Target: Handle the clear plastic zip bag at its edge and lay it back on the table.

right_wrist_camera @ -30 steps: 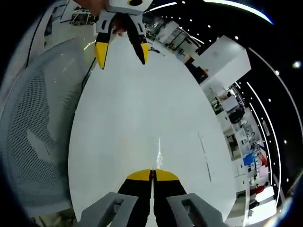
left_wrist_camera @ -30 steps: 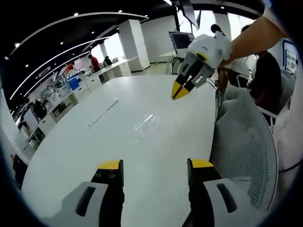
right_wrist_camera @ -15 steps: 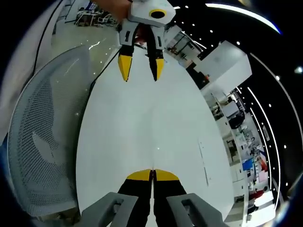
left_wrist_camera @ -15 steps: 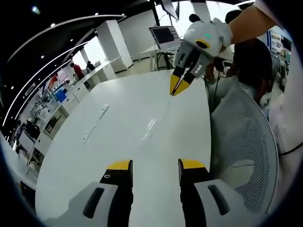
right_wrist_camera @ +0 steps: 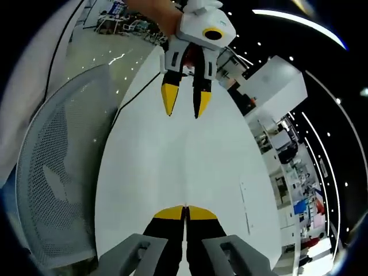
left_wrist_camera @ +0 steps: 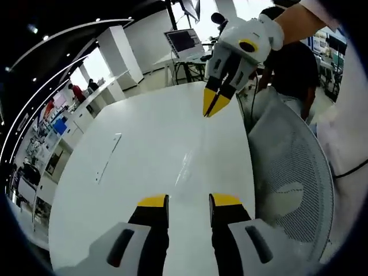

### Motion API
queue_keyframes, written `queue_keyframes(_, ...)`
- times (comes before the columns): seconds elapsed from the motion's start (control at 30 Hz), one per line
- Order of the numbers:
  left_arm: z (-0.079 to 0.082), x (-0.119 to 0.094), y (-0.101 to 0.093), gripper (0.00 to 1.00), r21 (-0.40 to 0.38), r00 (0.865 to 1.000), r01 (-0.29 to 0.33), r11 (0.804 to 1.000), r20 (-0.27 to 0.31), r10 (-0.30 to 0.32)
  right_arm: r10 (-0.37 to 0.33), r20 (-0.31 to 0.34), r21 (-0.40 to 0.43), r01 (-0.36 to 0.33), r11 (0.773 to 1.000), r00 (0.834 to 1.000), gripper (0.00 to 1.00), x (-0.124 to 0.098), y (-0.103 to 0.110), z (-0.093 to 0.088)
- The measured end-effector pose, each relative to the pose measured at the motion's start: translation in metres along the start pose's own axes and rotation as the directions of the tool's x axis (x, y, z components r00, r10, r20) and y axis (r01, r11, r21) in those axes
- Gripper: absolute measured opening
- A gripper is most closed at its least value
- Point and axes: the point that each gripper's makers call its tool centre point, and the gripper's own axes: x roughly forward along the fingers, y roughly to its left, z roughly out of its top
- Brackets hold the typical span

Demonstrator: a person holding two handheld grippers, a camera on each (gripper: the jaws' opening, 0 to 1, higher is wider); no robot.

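Observation:
The clear zip bag [left_wrist_camera: 187,164] is almost invisible, a faint glossy streak over the white table [left_wrist_camera: 115,190]. It runs from my right gripper [left_wrist_camera: 214,109], which hangs shut over the table's far end, toward my left gripper [left_wrist_camera: 188,201]. The left jaws stand a little apart, with the bag's near end just ahead of the gap. In the right gripper view my right gripper [right_wrist_camera: 185,211] is pressed shut, and a thin shiny line of bag [right_wrist_camera: 186,192] rises from its tips. My left gripper [right_wrist_camera: 184,109] points down at the table [right_wrist_camera: 149,167] with a narrow gap.
A grey mesh chair [left_wrist_camera: 293,172] [right_wrist_camera: 52,172] stands against the table's edge. A thin pale strip [left_wrist_camera: 107,158] [right_wrist_camera: 246,207] lies flat on the table. A monitor [left_wrist_camera: 183,40] and people are beyond the far end.
My left jaws have closed partway, so the gap is clearly narrower. The two grippers have drawn nearer each other. The right gripper has stayed shut.

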Motion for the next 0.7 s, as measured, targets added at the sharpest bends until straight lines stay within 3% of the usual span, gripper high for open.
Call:
queue_keyframes(0.23,0.000,-0.002,0.005,0.17,0.003,1.000,0.025,1.000,-0.010,-0.025,-0.003,0.021,-0.022,0.003,1.000,1.000,0.00,-0.007,-0.004,0.014)
queue_keyframes(0.7,0.005,-0.004,0.001,0.10,0.032,0.994,0.105,0.994,-0.042,-0.103,-0.002,0.039,-0.050,0.004,0.999,0.999,0.00,-0.020,-0.011,0.024)
